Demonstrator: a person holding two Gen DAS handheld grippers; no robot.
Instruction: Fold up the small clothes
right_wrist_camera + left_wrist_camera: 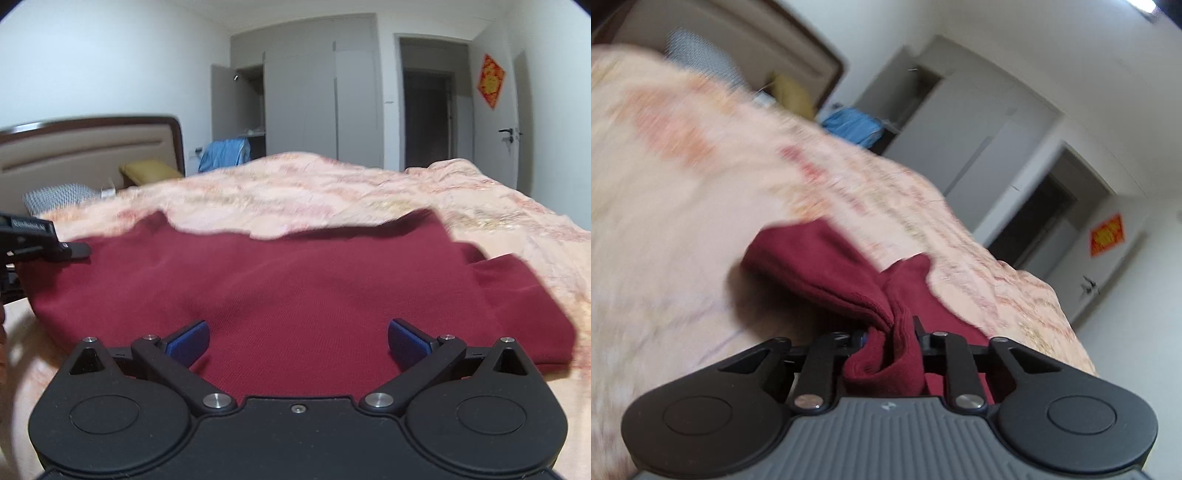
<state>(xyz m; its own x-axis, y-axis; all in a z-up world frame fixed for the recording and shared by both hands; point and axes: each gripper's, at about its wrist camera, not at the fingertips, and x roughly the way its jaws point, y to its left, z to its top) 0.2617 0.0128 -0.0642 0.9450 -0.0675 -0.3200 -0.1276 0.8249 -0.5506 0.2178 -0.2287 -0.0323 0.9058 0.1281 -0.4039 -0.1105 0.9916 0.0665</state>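
Observation:
A dark red garment (295,269) lies spread on the pink patterned bedspread (332,184), a folded part reaching out at its right. In the left wrist view my left gripper (890,328) is shut on a bunched edge of the red garment (812,258), which trails away over the bedspread (701,166). That left gripper (74,250) also shows at the garment's far left corner in the right wrist view. My right gripper (298,339) is open over the garment's near edge, its blue pads (188,341) wide apart with cloth lying below them and nothing pinched.
A padded headboard (85,147) stands at the back left with a yellow pillow (147,170) and a checked pillow (55,197). Blue cloth (225,153) hangs by an open grey wardrobe (303,99). A doorway (428,110) and a white door (506,122) are at the right.

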